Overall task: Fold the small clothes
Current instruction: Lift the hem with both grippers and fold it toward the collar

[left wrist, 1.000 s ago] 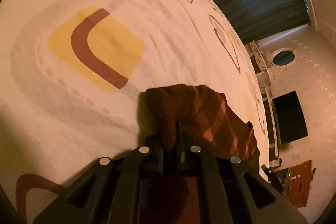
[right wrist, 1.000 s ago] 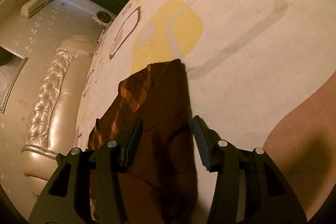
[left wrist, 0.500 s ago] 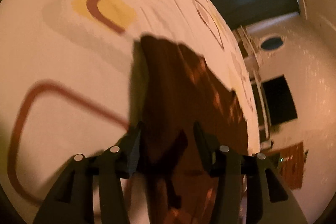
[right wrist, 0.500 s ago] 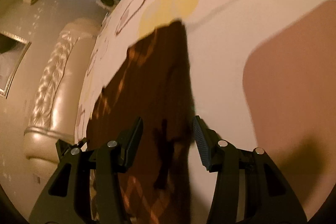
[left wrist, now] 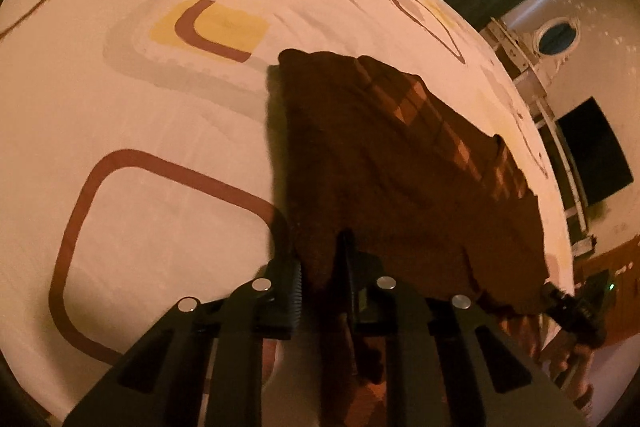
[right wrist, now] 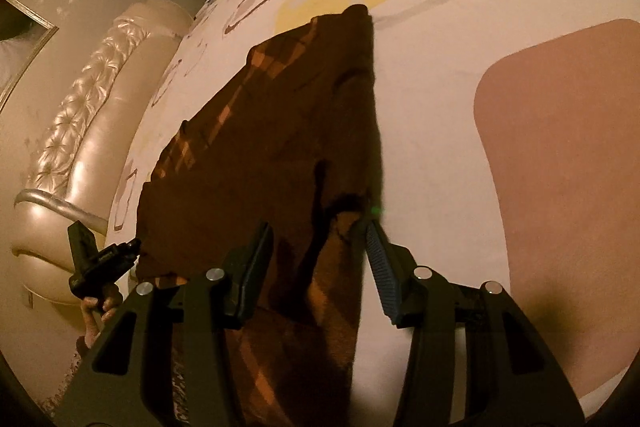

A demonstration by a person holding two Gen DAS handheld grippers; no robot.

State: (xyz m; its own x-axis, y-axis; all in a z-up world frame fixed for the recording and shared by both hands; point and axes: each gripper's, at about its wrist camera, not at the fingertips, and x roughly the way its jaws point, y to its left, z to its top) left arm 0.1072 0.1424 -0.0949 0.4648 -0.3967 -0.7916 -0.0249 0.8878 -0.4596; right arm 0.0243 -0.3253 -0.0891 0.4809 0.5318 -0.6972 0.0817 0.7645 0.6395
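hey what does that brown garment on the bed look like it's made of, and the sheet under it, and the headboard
The brown garment looks like soft, matte knit or fleece, judging by its fuzzy edges and woven-looking orange check; the exact fibre is unclear. The sheet looks like smooth printed cotton-type fabric, flat with faint wrinkles. The headboard appears to be glossy, tufted leather or faux leather, with shiny highlights on its padding.

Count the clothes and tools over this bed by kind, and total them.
Brown checked garment: 1
Hand-held grippers: 2, the left hand-held gripper, whose jaws have just been closing on the garment's near edge, and the right hand-held gripper, open over it
Total: 3
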